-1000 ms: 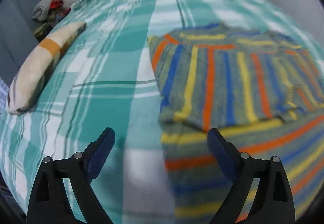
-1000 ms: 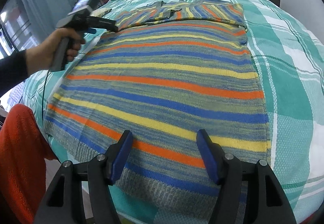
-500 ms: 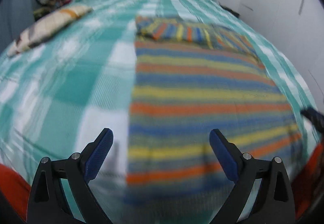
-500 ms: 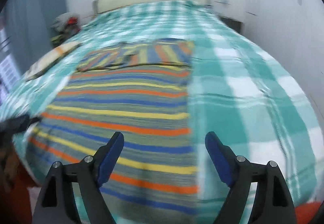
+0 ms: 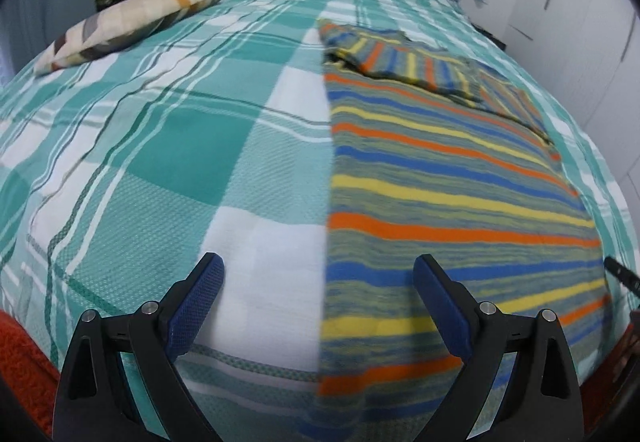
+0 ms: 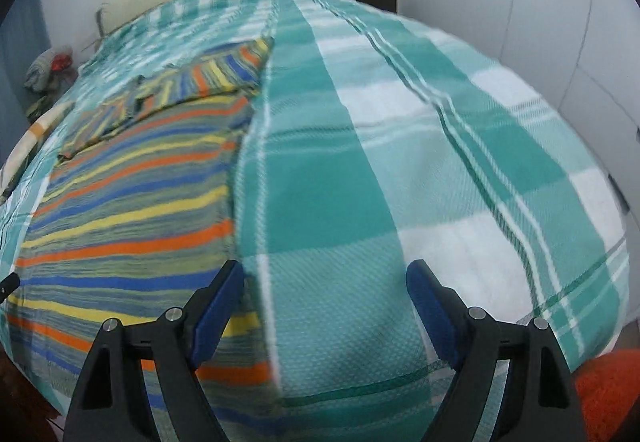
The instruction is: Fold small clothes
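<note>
Moved: both your grippers swung down to the striped sweater's (image 5: 460,178) bottom corners.
Left gripper (image 5: 318,306): jaws wide, empty.
Right gripper (image 6: 325,308): jaws wide, empty.
Meaning: you're placed to pinch the hem.

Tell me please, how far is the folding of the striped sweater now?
Done: the striped sweater lies flat on the checked bedspread, its sleeves already folded across the top. In hand: nothing; the left gripper and the right gripper hover with open jaws at its two bottom corners. Left: probably folding the body up.
</note>
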The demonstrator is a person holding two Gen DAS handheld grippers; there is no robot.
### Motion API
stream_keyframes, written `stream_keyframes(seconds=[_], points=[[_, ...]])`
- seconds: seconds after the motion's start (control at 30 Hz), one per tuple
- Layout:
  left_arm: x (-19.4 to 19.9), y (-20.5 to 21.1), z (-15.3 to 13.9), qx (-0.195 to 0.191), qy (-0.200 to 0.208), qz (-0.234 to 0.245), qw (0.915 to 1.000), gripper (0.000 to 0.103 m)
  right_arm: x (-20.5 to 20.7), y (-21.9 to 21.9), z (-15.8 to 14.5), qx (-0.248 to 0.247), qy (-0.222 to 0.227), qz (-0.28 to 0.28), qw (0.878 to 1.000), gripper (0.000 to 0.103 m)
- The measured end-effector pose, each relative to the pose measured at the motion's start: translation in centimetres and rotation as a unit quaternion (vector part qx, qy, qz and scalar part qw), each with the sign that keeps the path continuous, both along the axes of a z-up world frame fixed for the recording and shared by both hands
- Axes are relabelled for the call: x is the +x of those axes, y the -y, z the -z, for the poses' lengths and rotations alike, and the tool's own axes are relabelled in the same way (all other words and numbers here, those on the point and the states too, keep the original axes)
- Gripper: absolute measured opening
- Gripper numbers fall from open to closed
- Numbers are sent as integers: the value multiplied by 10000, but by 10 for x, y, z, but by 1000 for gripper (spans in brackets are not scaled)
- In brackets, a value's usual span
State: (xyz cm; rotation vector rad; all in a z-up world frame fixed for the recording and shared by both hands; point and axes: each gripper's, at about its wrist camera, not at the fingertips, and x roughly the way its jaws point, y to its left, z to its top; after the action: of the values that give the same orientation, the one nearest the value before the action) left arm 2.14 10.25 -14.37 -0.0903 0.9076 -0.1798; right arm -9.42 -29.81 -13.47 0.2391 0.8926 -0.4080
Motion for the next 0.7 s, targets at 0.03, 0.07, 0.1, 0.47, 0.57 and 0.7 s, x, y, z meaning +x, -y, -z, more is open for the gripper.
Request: stream_keyframes(seconds=[0.03,0.07,0.1,0.47,0.57,0.7], points=[[1,-1,1,-4,-7,-26,10000,96,-2,3,2,70,-5,58,10000,83],[1,-2,1,-12,-13,-40,10000,96,-3,5,5,132,-12,104,9999,85],[1,-2,2,-13,-23,-46,10000,96,-3,6,6,166,-17,122,9998,85],[3,0,14,149,-99,-3,9998,98,-1,6,14,208,-51,117,9997,90],[3,-1,15,105,-122,-16,9999,99,-1,5,16,206,-55,108,9997,91],[3,-1,16,121,-129,-8,9998,100,0,3,17,159,-67,95,9998,93]])
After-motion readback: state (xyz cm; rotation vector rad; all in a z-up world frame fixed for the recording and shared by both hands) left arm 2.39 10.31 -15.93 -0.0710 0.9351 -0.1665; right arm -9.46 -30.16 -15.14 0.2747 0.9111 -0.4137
